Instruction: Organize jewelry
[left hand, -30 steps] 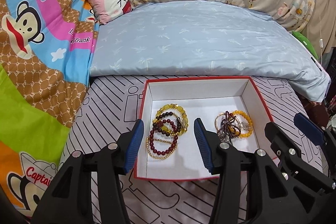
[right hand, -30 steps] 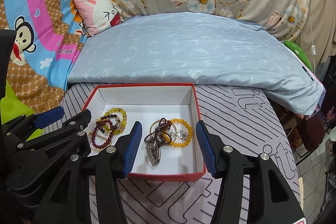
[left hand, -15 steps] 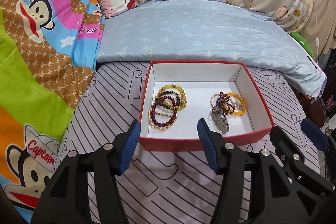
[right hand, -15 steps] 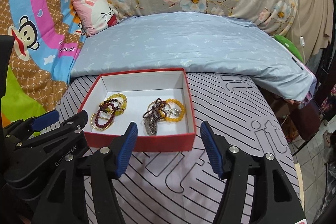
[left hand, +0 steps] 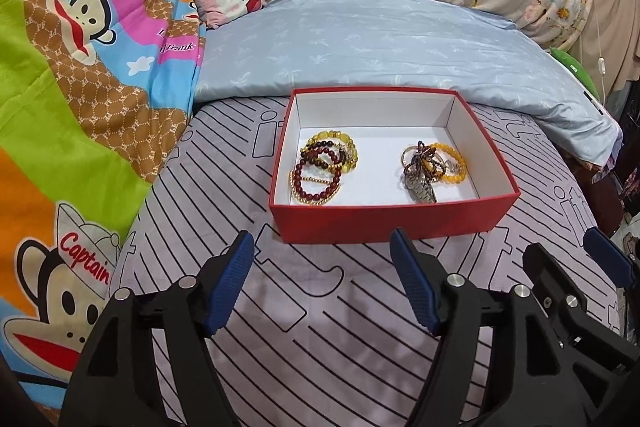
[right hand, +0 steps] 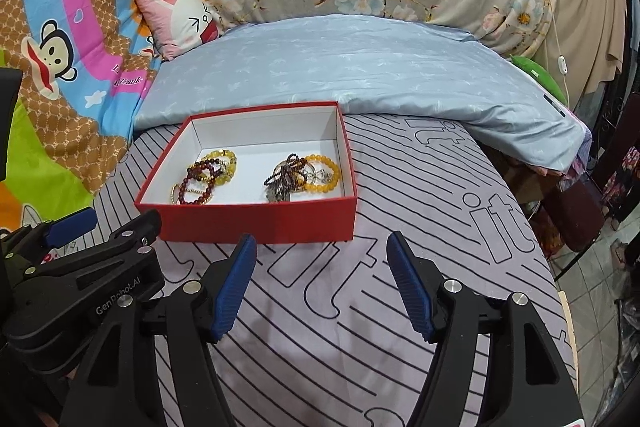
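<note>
A red box (left hand: 394,223) with a white interior sits on the striped bed sheet (left hand: 320,327), its far side close to the pale blue pillow (left hand: 380,43). Inside, the jewelry lies in two separate groups: at left, a stack of beaded bracelets (left hand: 322,167) in yellow, dark red and gold; at right, a tangled cluster (left hand: 432,167) of an orange beaded bracelet, a dark beaded strand and a metal watch-like band. No piece is visible on the sheet outside the box, so the sorting appears largely done; whether the right cluster needs untangling, or a lid is to be fitted, cannot be judged from here. The left tongs (left hand: 322,281) and the right tongs (right hand: 322,283) both hover on the near side of the box, above the sheet, each with its blue-padded jaws spread wide and nothing between them. Neither touches the box or its contents.
</note>
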Tool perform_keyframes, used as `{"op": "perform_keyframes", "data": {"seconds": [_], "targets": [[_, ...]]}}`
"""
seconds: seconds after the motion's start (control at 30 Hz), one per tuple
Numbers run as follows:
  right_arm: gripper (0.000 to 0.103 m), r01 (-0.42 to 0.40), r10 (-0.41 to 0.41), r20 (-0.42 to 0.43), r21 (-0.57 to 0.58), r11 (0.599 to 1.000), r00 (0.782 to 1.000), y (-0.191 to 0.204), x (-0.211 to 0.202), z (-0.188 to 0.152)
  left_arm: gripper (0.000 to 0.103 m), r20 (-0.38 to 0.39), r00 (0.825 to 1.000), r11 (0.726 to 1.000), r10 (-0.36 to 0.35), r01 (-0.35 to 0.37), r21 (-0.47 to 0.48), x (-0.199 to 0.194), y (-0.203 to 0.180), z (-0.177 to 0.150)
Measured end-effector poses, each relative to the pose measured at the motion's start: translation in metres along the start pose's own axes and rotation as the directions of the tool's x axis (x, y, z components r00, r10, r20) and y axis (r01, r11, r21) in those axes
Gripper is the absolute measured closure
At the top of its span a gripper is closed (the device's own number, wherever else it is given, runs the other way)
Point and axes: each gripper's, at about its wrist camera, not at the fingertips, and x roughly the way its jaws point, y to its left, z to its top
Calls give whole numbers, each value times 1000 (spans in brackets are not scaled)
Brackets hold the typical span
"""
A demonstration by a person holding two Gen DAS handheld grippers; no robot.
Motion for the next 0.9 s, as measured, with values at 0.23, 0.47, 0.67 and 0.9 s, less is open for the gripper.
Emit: {"op": "perform_keyframes", "data": {"seconds": [0.23, 0.47, 0.67, 0.9], "targets": [[36, 7, -7, -9, -1, 1000, 1000, 2, -1, -11, 31, -1, 1000, 1000, 20, -20, 0, -2, 1, -12], [36, 13, -13, -16, -4, 1000, 1000, 3, -1, -17, 30, -4, 999, 999, 32, -32, 5, -3, 1, -18], [36, 16, -16, -13, 6, 1000, 1000, 2, -2, -21, 23, 5, 999, 999, 48, -48, -3, -5, 2, -21], [36, 18, -18, -14, 5, 1000, 1000, 1, -3, -23, 23, -1, 999, 999, 49, -49, -2, -5, 2, -22]]}}
